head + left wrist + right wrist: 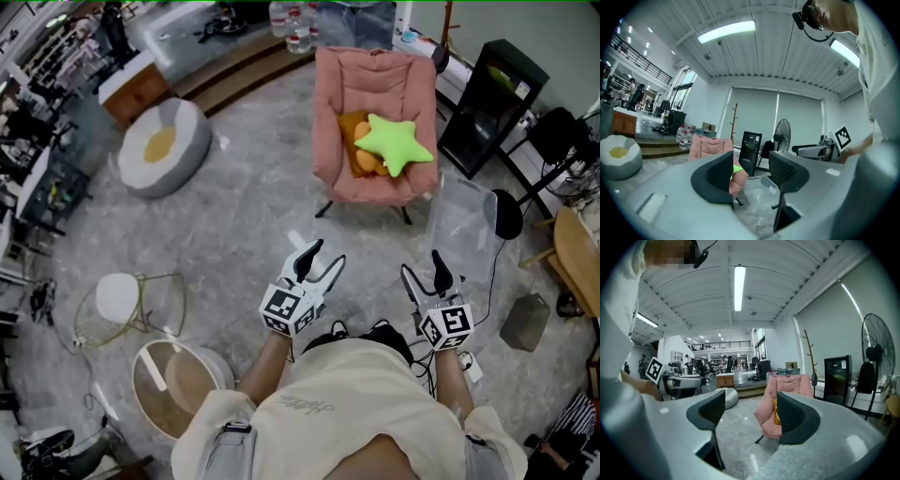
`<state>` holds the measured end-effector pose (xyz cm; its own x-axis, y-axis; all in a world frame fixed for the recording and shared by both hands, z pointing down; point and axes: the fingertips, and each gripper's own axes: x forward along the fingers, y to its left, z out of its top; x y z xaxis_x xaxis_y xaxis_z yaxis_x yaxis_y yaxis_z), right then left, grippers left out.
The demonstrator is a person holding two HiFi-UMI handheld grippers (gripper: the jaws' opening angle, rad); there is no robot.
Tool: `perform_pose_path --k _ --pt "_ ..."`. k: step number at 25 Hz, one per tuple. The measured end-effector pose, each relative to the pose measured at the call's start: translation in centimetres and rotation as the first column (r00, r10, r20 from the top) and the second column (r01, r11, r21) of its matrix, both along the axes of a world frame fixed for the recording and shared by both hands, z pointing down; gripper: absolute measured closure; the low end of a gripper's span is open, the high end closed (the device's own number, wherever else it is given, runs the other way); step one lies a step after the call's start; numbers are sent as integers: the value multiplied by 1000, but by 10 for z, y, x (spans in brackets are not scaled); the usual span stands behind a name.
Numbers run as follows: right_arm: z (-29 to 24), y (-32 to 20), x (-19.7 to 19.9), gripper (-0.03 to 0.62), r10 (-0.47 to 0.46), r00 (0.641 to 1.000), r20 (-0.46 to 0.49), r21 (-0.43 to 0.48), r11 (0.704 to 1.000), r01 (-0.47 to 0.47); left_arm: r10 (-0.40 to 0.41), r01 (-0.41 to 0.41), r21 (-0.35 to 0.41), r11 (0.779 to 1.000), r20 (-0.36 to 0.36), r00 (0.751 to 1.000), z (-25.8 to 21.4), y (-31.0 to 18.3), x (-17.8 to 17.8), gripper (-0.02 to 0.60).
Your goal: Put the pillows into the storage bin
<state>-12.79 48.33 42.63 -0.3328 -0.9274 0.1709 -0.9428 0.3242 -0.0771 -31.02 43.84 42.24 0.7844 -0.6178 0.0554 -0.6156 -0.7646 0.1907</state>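
Grey marbled floor (234, 216) spread below the person, who held both forearms forward with elbows bent, one claw in each hand, both aimed ahead and level with each other.

The left claw (323, 261) had its jaws spread wide, with only open air between them. The right claw (422, 272) also stood with its jaws parted and gripped nothing.

Ahead of the right claw, and apart from it, a clear storage bin (462, 225) stood on the floor. In the left gripper view this bin showed through the gap of the left claw's jaws, far off.

Farther out, just left of the bin, stood a pink chair (373, 80). On its seat lay a green star pillow (394, 142), resting partly over an orange pillow (361, 141). Both pillows were well apart from either claw and outside the bin. The right gripper view showed the chair and a strip of the orange pillow beside that claw's right jaw, in the distance.

A black cabinet (487, 103) stood right of the chair, and a grey-white pouf (164, 145) sat on the floor well to the left.
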Motion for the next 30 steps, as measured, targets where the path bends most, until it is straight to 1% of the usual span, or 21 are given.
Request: perform_pose_path --k 3,7,12,16,19,22,24,28,30 --pt "1 0 0 255 4 1000 6 -20 1000 -3 -8 8 -5 1000 4 1000 0 -3 -1 339" --pt "6 7 2 255 15 1000 -6 -46 999 -15 2 -2 -14 1000 -1 1000 3 -1 1 353" --pt "25 5 14 255 29 999 39 -115 993 -24 19 -19 -47 999 2 1000 15 -1 15 353" --pt "32 -6 23 255 31 998 61 -136 991 -23 18 -16 -87 996 24 1000 26 -6 21 353" --pt "39 -22 28 255 20 997 77 -147 989 -9 14 -10 -97 995 39 999 25 -23 28 353" --pt "43 -44 37 256 24 993 114 -152 988 -6 21 -16 -83 996 52 998 17 -44 41 360" --pt "40 -62 45 255 30 990 135 -138 990 -11 37 -33 -66 997 65 997 10 -60 52 369" --pt "38 -97 65 255 39 991 130 -98 995 -27 71 -67 -41 997 101 992 4 -96 81 368" --pt "39 -109 82 255 47 991 127 -92 995 -35 88 -86 -22 996 116 989 -4 -113 101 368"
